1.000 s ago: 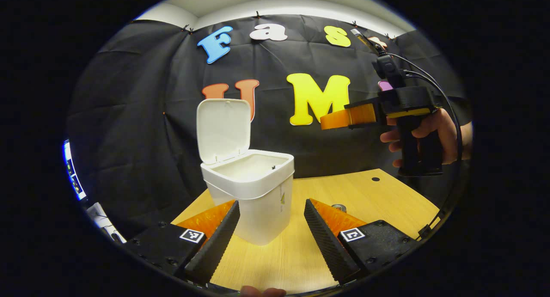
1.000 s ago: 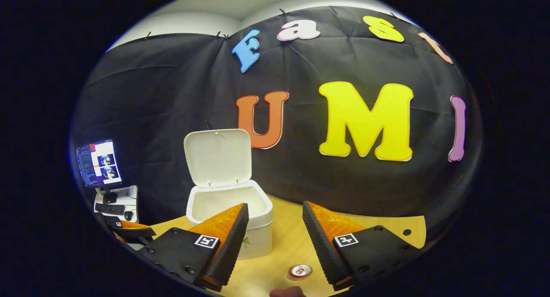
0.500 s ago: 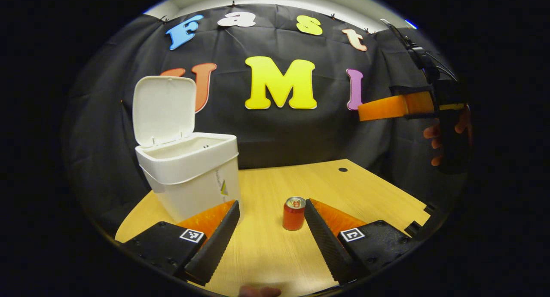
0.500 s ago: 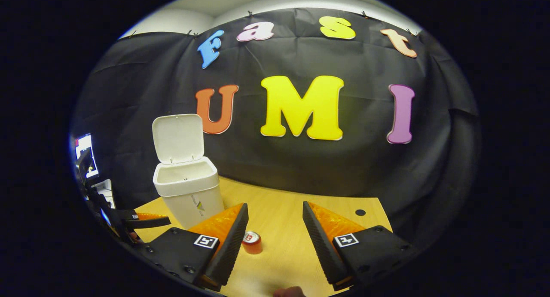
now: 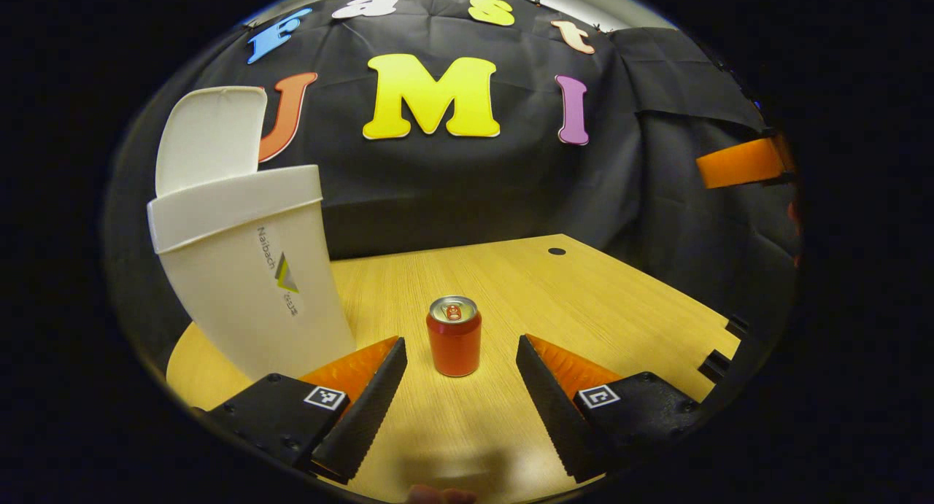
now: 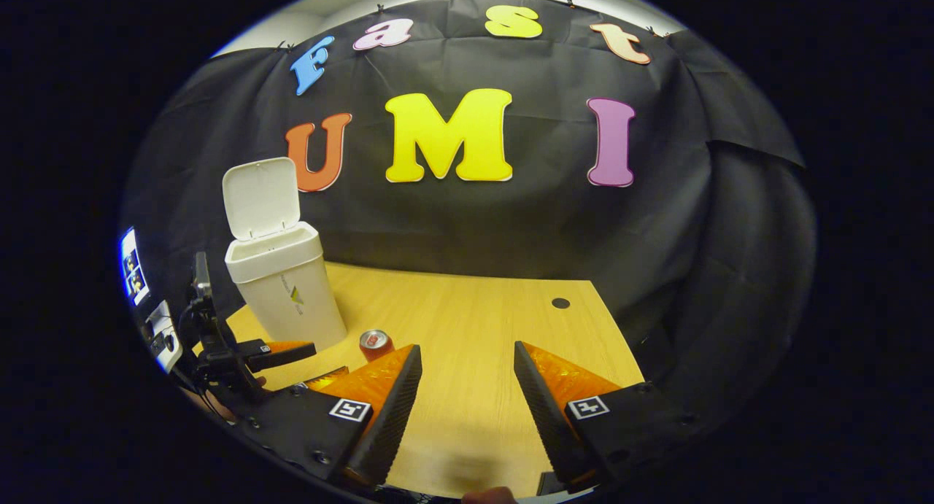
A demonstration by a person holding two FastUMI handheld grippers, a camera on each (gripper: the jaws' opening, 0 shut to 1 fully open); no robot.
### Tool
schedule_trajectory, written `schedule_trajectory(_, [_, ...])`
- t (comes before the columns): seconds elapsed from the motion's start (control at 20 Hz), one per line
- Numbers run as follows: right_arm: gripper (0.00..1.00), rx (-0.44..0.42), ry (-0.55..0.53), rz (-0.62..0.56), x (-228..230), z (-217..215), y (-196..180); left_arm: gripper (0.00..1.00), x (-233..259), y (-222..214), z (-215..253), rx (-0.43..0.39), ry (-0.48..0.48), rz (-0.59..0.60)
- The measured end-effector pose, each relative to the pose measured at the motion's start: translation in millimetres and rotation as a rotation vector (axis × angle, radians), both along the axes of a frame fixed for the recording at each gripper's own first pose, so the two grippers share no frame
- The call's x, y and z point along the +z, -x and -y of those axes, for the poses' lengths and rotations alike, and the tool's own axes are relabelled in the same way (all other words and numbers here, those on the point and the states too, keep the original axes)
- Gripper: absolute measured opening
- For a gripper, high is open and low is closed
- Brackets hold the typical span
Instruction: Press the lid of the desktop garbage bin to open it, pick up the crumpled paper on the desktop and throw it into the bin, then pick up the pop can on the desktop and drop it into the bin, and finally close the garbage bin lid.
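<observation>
Fingers of the left gripper (image 5: 458, 402) stand spread apart low over the wooden desktop (image 5: 584, 300), grasping nothing. Just ahead, centred on the gap between them, the red pop can (image 5: 454, 335) stands upright (untouched). Further off to the left sits the white garbage bin (image 5: 248, 285), its lid (image 5: 208, 136) raised. In the right gripper view, the right gripper (image 6: 467, 409) is likewise spread and empty above the desktop, the can beyond its left finger.
</observation>
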State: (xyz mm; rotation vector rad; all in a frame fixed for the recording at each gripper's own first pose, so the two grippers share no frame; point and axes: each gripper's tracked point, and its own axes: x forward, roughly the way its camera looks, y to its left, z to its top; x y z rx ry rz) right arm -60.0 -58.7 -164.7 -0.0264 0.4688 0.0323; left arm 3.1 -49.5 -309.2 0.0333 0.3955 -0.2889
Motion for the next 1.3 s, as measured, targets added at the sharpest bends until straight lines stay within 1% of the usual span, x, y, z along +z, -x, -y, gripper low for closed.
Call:
schedule_trajectory(0.15, [0.83, -0.018, 0.006, -0.037, -15, 11, 8, 0.99, -23, -18, 5, 0.014, -0.002, -0.018])
schedule_trajectory(0.4, [0.82, -0.023, 0.028, -0.105, -42, 22, 11, 0.99, -54, -41, 10, 0.004, -0.063, -0.032])
schedule_trajectory(0.45, [0.81, -0.021, 0.031, -0.113, -44, 23, 10, 1.0, -60, -46, 9, 0.002, -0.071, -0.03])
schedule_trajectory(0.5, [0.83, -0.02, 0.034, -0.118, -45, 25, 9, 1.0, -65, -49, 10, 0.003, -0.068, -0.039])
schedule_trajectory(0.65, [0.83, -0.018, 0.033, -0.136, -52, 27, 4, 1.0, -80, -57, 11, 0.009, -0.065, -0.073])
schedule_trajectory(0.85, [0.83, -0.009, 0.033, -0.149, -58, 26, -3, 0.99, -88, -67, 13, 0.004, -0.07, -0.085])
schedule_trajectory(1.0, [0.83, -0.018, 0.022, -0.154, -59, 28, -10, 0.99, -94, -74, 14, 0.005, -0.074, -0.094])
schedule_trajectory(1.05, [0.8, -0.021, 0.022, -0.155, -59, 28, -13, 0.99, -96, -76, 14, 0.007, -0.075, -0.103])
schedule_trajectory(1.1, [0.83, -0.021, 0.021, -0.155, -59, 28, -14, 0.99, -99, -78, 14, 0.012, -0.077, -0.109])
schedule_trajectory(1.3, [0.83, -0.019, 0.025, -0.147, -55, 28, -17, 0.99, -103, -84, 13, 0.027, -0.07, -0.126])
